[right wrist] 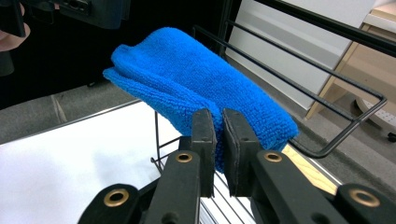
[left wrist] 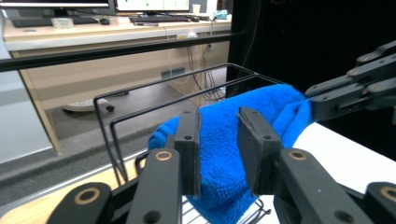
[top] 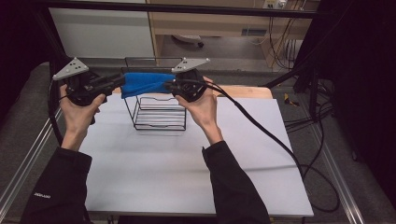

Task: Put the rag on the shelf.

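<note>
A blue cloth [top: 142,83] hangs across the top of a black wire rack [top: 159,116] at the back of the white table. My right gripper [top: 168,86] is shut on the cloth's right end; in the right gripper view its jaws [right wrist: 218,116] pinch the cloth's [right wrist: 187,70] near edge. At the cloth's left end my left gripper [top: 121,82] stands open. In the left gripper view the jaws [left wrist: 219,116] sit apart with the cloth [left wrist: 261,105] bulging between them, and the right gripper [left wrist: 314,103] bites its far end. The rack's top rails [left wrist: 108,122] run behind the cloth.
The white table top [top: 187,168] spreads wide in front of the rack. A thick black cable [top: 261,130] trails from the right gripper over the table's right side. A black frame bar [top: 187,8] crosses above the far edge, with a wooden desk behind.
</note>
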A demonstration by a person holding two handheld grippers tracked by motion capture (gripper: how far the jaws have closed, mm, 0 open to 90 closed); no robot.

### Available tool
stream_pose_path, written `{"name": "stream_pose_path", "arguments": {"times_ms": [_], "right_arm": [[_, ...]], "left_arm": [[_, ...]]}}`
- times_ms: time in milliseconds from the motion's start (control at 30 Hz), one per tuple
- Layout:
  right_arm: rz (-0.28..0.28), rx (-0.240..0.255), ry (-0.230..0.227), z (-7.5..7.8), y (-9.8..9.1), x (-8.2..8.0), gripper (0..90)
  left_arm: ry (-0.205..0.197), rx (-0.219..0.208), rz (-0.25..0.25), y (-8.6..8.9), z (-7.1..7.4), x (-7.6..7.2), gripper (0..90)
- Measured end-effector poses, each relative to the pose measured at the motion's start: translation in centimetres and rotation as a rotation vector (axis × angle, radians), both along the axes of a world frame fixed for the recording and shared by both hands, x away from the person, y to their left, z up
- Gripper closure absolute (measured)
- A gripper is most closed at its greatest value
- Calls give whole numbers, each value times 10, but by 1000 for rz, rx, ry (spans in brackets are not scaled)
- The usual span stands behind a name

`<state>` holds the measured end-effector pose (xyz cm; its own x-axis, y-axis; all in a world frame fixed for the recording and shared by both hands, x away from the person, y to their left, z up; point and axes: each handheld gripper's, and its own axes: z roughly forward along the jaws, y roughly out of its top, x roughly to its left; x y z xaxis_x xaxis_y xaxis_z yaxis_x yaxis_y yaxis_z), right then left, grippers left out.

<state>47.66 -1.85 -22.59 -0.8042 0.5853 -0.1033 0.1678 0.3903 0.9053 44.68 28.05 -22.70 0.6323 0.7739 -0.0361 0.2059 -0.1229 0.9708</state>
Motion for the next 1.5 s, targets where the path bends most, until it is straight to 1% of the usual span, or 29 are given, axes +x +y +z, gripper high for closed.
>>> {"name": "stream_pose_path", "arguments": {"times_ms": [33,67,100,133,200,300,367,500,600,667,700,733,833,933,1033,1067,1167,1233,1267,1333,1400,1500], "right_arm": [[2,3,3,-1,0,0,839],[6,5,4,-3,-1,1,835],[6,5,4,-3,-1,1,835],[9,8,4,-4,-1,1,833],[12,-1,1,-6,-1,1,825],[19,-7,-2,-8,-1,1,805],[24,-3,7,-10,-2,2,784],[22,14,30,-15,-5,4,748],[21,23,46,-19,-6,5,746],[27,35,64,-23,-7,6,774],[20,40,79,-25,-8,7,794],[10,40,84,-27,-9,8,818],[-14,47,107,-33,-11,10,868],[-26,60,120,-38,-13,14,874],[-28,66,120,-41,-15,15,862],[-25,71,113,-41,-17,13,851],[-14,96,98,-39,-24,6,809],[-11,100,92,-37,-31,1,762],[-10,95,96,-37,-35,-1,738],[-16,95,90,-37,-42,-6,686],[-22,105,92,-37,-52,-10,629],[-31,116,109,-38,-67,-17,551]], "left_arm": [[16,12,2,-2,-1,1,728],[39,25,-6,-5,-4,2,776],[53,48,-2,-7,-6,3,776],[76,63,-4,-9,-10,4,804],[124,77,-14,-11,-18,7,852],[162,87,-19,-13,-27,11,891],[172,95,-20,-14,-31,12,892],[177,108,-9,-16,-37,14,894],[180,112,-2,-16,-41,17,894],[180,117,-2,-17,-45,18,894],[177,124,-2,-18,-46,19,893],[175,129,-2,-19,-47,19,893],[171,134,-2,-20,-50,20,893],[174,141,-3,-21,-52,21,891],[170,131,-10,-20,-54,18,877],[169,129,-13,-19,-55,17,872],[165,149,-15,-17,-57,10,843],[169,153,-25,-16,-59,4,807],[172,154,-28,-15,-60,2,778],[172,162,-35,-14,-61,-3,730],[186,170,-47,-13,-64,-8,678],[203,185,-49,-15,-70,-16,589]]}}
